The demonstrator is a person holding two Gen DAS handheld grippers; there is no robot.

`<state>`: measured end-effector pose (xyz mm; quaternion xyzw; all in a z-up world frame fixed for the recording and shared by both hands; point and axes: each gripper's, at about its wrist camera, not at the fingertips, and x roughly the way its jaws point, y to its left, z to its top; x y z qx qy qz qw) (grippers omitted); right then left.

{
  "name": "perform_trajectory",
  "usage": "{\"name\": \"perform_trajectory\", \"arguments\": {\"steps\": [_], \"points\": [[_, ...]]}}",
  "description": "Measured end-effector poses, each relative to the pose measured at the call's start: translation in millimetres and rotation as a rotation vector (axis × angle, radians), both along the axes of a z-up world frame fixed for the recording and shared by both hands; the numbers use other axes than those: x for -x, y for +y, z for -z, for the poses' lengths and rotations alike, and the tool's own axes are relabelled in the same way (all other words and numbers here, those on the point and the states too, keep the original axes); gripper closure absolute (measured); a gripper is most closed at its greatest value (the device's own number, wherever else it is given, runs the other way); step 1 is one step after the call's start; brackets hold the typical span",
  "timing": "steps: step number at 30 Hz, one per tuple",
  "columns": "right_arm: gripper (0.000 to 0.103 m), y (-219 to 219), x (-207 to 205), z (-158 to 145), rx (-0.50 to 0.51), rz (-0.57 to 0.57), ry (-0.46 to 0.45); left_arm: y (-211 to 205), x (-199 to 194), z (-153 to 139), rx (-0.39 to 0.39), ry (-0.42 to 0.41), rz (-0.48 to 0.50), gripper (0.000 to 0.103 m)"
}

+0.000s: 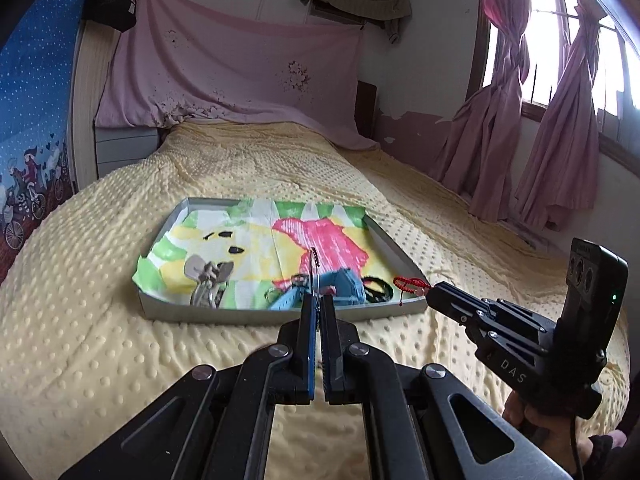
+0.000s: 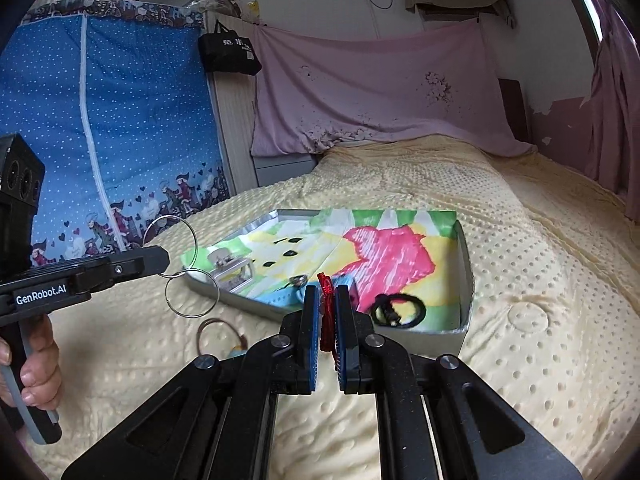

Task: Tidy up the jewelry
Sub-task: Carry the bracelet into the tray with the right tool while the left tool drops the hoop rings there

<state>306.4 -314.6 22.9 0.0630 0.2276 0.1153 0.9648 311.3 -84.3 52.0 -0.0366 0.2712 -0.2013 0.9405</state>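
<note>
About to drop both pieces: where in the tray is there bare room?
Free: the far half of the tray, over the pink print, and its far-left corner. Crowded: the near edge, with the silver clip, blue watch and black band. A brown bracelet lies outside on the bedspread.

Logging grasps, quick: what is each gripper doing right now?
Left gripper: shut on the silver rings.
Right gripper: shut on the red bracelet.
</note>
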Motion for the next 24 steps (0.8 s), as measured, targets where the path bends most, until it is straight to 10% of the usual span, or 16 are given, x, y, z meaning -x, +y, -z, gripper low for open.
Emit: {"name": "perform_trajectory", "arguments": {"steps": [24], "points": [[0.096,1.7,-95.2,57.9,0.005,0.074,0.180,-16.1,-116.3,59.4,-0.056,0.162,-0.083,0.100]]}}
